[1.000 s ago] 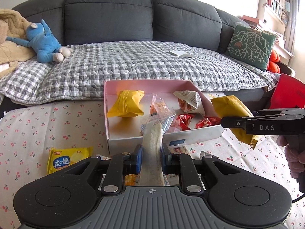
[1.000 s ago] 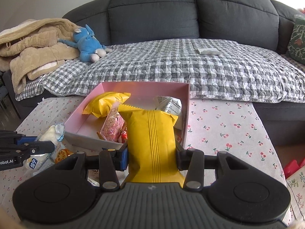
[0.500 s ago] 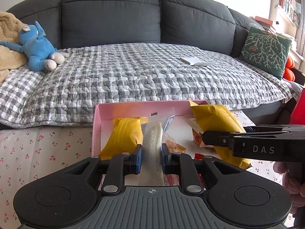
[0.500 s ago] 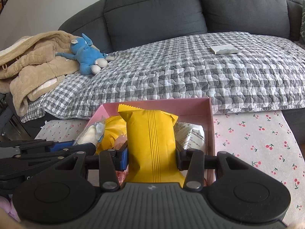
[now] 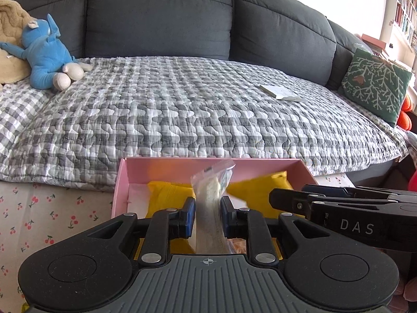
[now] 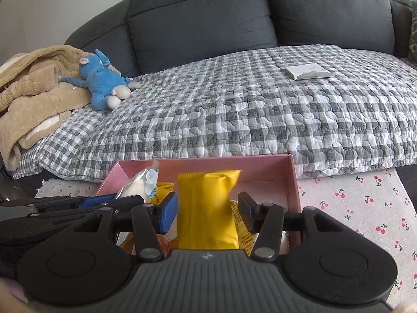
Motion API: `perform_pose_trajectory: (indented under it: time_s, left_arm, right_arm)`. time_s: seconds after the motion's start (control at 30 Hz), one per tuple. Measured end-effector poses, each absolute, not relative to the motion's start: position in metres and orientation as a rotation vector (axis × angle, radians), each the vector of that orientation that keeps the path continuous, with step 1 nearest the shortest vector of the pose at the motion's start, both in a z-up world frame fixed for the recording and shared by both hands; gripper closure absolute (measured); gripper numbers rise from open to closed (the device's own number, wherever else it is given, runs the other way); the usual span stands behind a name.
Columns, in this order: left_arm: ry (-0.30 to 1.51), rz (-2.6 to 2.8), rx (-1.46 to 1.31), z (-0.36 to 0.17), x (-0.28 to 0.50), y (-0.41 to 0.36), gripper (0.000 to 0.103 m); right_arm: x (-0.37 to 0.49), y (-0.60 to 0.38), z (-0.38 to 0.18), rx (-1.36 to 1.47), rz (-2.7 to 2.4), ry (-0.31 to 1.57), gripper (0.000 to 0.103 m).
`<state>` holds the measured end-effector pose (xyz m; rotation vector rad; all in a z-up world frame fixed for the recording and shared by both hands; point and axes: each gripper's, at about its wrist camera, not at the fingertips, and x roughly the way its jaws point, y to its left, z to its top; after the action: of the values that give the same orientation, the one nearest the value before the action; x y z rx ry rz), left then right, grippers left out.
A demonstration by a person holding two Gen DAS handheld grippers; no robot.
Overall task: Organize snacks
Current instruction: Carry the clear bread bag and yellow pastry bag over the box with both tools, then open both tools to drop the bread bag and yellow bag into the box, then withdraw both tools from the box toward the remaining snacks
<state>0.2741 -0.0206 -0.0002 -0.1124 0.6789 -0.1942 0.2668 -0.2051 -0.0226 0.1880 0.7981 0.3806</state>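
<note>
A pink box [image 5: 122, 182] stands on the cherry-print table, also in the right wrist view [image 6: 293, 182]. My left gripper [image 5: 207, 215] is shut on a clear wrapped whitish snack [image 5: 208, 208] and holds it over the box; the snack also shows in the right wrist view [image 6: 135, 186]. My right gripper [image 6: 207, 210] stands over the box with a yellow snack packet [image 6: 207, 208] between its fingers. A gap shows between the packet and the right finger [image 6: 246, 210], so the jaws have parted. A yellow packet [image 5: 166, 195] lies in the box.
A grey sofa with a checked quilt [image 5: 195, 109] rises just behind the box. A blue plush toy [image 5: 44, 54], a beige blanket [image 6: 31, 88], a small white booklet [image 6: 308, 71] and a green cushion [image 5: 375, 83] lie on it.
Both grippers moved forward and came over the pink box with their snacks. The right gripper's jaws have widened around the yellow packet.
</note>
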Motion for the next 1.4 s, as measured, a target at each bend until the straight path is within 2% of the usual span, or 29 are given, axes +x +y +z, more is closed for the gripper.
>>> perform_pose_trajectory:
  time_s: [0.17, 0.3, 0.47, 1.03, 1.4]
  left_arm:
    - [0.680, -0.210, -0.131, 0.000, 0.273, -0.023, 0.076]
    - [0.680, -0.215, -0.127, 0.002, 0.267, -0.021, 0.061]
    - [0.688, -0.222, -0.113, 0.007, 0.251, -0.017, 0.059]
    - [0.693, -0.218, -0.071, 0.027, 0.164, 0.007, 0.023]
    - [0.699, -0.203, -0.054, 0.026, 0.114, 0.029, 0.013]
  right_arm:
    - [0.266, -0.207, -0.019, 0.173, 0.380, 0.790, 0.048]
    - [0.262, -0.212, -0.017, 0.177, 0.366, 0.791, 0.041]
    - [0.249, -0.219, -0.012, 0.172, 0.363, 0.799, 0.035]
    - [0.179, -0.237, 0.014, 0.153, 0.360, 0.788, 0.011]
    - [0.141, -0.236, 0.012, 0.154, 0.372, 0.778, 0.002]
